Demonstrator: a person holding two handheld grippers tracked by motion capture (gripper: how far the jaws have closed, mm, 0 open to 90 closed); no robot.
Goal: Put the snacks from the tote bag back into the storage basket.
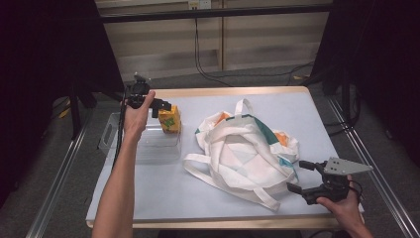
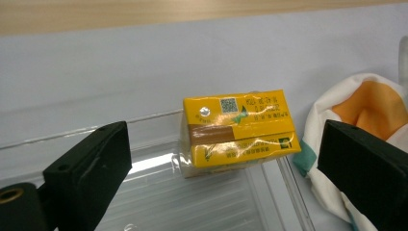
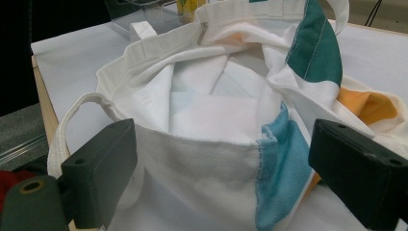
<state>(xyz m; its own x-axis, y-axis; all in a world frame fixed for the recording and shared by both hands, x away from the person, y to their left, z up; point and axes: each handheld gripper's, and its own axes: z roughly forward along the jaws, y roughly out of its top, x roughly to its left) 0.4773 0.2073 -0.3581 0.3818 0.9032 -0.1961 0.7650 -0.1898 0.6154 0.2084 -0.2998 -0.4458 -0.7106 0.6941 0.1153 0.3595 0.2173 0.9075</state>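
High view: left gripper (image 1: 157,107) just above yellow carton (image 1: 170,119), jaws wide, nothing held. Carton stands in far right corner of clear tray (image 1: 148,144), left of tote bag (image 1: 242,148) on desk (image 1: 163,193). Right gripper (image 1: 302,176) at bag's near edge, jaws wide.

Left gripper view: carton (image 2: 239,132) sits clear of both jaws; yellow, brown band, QR code, foil spot. Judged: placement done, retract pending.

Right gripper view: bag (image 3: 216,130) mouth gapes between wide jaws, unpinched; further items, if any, not visible.
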